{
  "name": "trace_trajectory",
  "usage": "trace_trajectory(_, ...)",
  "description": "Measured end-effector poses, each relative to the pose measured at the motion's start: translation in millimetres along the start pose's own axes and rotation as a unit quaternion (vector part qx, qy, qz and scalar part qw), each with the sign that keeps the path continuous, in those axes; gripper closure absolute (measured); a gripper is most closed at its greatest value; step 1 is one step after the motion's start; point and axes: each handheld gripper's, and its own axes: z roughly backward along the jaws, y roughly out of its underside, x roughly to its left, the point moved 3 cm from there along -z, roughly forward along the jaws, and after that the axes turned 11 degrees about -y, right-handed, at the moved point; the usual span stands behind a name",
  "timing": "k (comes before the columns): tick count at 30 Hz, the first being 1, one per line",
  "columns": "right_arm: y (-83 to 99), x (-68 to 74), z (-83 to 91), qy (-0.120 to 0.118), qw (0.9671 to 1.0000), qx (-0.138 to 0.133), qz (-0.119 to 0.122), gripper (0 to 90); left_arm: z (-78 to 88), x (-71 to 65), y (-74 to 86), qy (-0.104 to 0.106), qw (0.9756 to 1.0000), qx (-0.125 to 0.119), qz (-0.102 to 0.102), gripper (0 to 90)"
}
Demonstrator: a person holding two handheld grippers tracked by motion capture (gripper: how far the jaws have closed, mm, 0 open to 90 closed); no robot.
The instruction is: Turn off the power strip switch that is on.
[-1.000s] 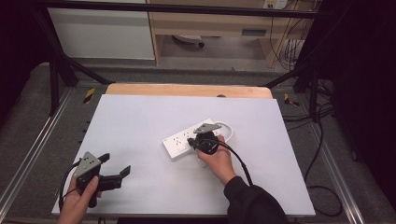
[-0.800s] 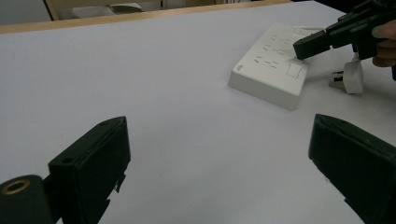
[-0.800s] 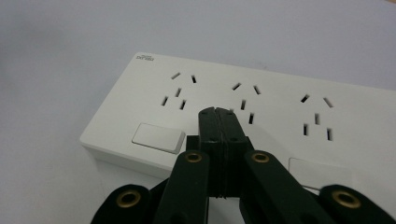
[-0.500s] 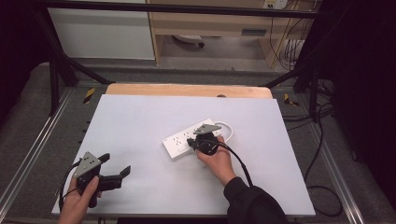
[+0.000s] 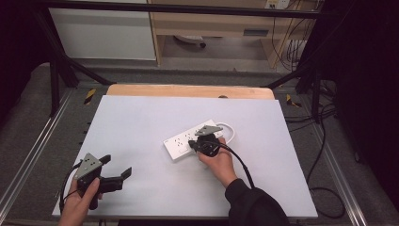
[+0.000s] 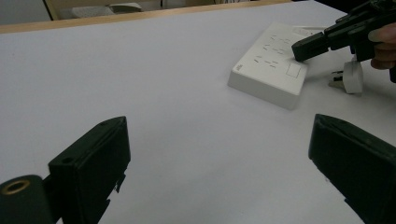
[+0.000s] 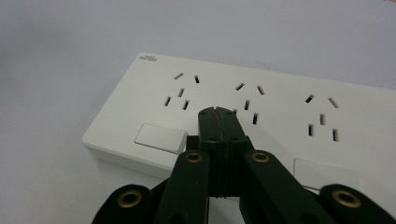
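Observation:
A white power strip [image 5: 181, 142] lies near the middle of the white table, angled, with its cord [image 5: 229, 128] looping behind it. My right gripper [image 5: 193, 145] is shut with nothing between its jaws. Its tip [image 7: 217, 113] sits on or just above the strip's top face [image 7: 261, 100], between two socket groups and close to a rocker switch [image 7: 159, 137]. A white plug [image 6: 352, 77] lies on the table beside the strip, by the right hand. My left gripper [image 5: 116, 165] rests open at the table's near left corner, its wide-apart jaws [image 6: 219, 128] pointing at the strip [image 6: 271, 70].
The white table top [image 5: 141, 113] ends in a wooden strip [image 5: 188, 90] at the far edge. Metal frame rails [image 5: 28, 155] run along both sides. Cables [image 5: 324, 188] hang off the right side, and shelving stands beyond the table.

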Motion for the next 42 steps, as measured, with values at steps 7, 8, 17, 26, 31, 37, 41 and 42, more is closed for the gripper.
trace_trajectory(7, -0.5, -0.3, -0.1, -0.001, 1.0000, 0.000, -0.001, 90.0, 0.2, 0.5, -0.2, -0.003, 1.0000, -0.001, -0.002, 5.3)
trace_trajectory(8, -0.5, -0.3, -0.1, -0.001, 1.0000, 0.000, -0.002, 90.0, 0.3, 0.6, -0.2, -0.003, 1.0000, -0.001, -0.001, 5.3)
trace_trajectory(17, -0.5, -0.1, -0.3, 0.000, 1.0000, -0.001, -0.003, 90.0, 0.2, 0.4, -0.1, 0.000, 1.0000, -0.001, 0.001, 5.3)
trace_trajectory(26, 0.6, 0.4, 0.7, -0.002, 0.9999, -0.010, 0.000, 90.0, 0.3, 0.8, 0.0, -0.004, 1.0000, -0.001, -0.001, 5.3)
trace_trajectory(31, -3.6, 2.5, 5.0, -0.006, 0.9995, -0.031, 0.010, 90.0, -0.2, 0.7, 0.0, -0.006, 1.0000, -0.001, -0.001, 5.3)
trace_trajectory(37, -5.7, 2.9, 8.0, -0.008, 0.9994, -0.033, 0.009, 90.0, -0.3, 0.7, 0.0, -0.004, 1.0000, -0.001, 0.000, 5.3)
trace_trajectory(41, -7.4, 2.2, 10.0, -0.007, 0.9993, -0.036, 0.006, 90.0, -0.1, 0.7, -0.1, -0.004, 1.0000, -0.001, 0.002, 5.3)
trace_trajectory(42, -8.0, 1.6, 10.7, -0.007, 0.9992, -0.038, 0.005, 89.4, -0.3, 0.6, 0.0, -0.004, 1.0000, -0.001, 0.000, 5.3)
